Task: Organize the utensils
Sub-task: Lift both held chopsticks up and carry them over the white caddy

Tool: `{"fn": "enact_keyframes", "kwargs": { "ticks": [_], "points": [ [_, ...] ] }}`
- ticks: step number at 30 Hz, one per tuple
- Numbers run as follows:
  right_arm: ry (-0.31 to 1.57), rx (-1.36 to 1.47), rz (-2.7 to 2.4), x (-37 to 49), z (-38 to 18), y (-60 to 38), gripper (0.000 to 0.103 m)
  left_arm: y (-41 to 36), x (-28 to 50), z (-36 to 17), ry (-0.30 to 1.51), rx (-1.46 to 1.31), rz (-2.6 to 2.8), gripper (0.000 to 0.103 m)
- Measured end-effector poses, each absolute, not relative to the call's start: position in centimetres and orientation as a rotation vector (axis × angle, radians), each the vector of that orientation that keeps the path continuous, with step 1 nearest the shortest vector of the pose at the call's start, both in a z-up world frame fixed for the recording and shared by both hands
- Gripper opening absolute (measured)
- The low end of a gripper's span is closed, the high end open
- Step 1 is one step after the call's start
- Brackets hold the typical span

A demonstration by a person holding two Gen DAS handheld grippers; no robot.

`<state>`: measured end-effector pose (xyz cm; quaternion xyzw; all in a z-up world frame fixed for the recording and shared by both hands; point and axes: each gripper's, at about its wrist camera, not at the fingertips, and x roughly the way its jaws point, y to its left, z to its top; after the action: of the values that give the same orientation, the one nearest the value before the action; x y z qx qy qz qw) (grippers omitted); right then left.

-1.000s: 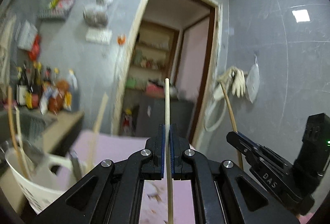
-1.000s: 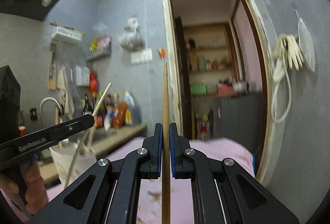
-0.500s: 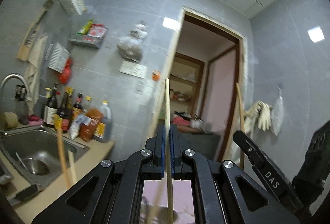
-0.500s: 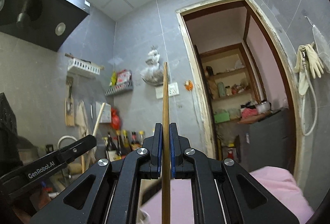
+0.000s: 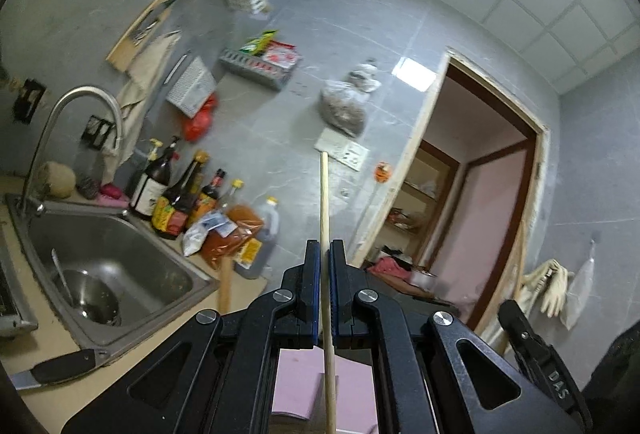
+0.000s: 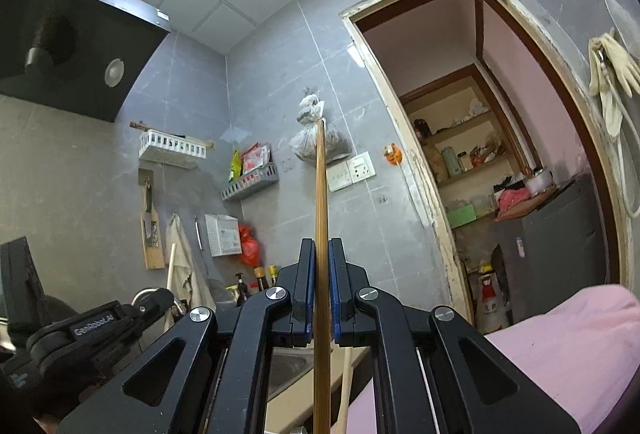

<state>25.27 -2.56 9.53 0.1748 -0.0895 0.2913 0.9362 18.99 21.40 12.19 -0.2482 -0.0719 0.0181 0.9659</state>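
- Two chopsticks are in hand: your left gripper point(image 5: 325, 254) is pinched tight on a pale wooden chopstick point(image 5: 324, 202), and your right gripper point(image 6: 320, 254) is clamped on a darker brown chopstick point(image 6: 320, 194). Each stick points upward out of its jaws.
- You appear to be mid-carry, both sticks lifted clear and aimed at the tiled wall, not yet delivered anywhere.
- Next you likely need a holder for them; the white wall rack point(image 6: 173, 148) is one candidate, though which one is intended I cannot tell. Line the tips up before you loosen either grip.
- Below your left gripper lies a beige countertop point(image 5: 52, 386) with a steel sink point(image 5: 108, 266), its faucet point(image 5: 72, 138), and sauce bottles point(image 5: 176, 202) against the wall.
- Pink cloth point(image 6: 560, 354) covers the surface on the right; an open doorway point(image 6: 500, 154) shows pantry shelves beyond.
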Motion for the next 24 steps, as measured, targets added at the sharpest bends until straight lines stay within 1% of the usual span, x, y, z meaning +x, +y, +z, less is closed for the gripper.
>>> {"fn": "enact_keyframes", "kwargs": {
  "ticks": [6,15,24],
  "points": [
    [-0.166,0.351,0.588,26.0,8.3,-1.9,0.005,22.0,19.8,10.4,-0.131,-0.536,0.081,0.002],
    [-0.154,0.306,0.563,26.2,7.2,-0.9,0.005,20.0,19.5,9.5,-0.154,-0.455,0.156,0.002],
    [-0.151,0.249,0.539,25.7,6.2,0.2,0.005,19.1,19.6,8.3,-0.135,-0.403,0.188,0.002]
  ]
}}
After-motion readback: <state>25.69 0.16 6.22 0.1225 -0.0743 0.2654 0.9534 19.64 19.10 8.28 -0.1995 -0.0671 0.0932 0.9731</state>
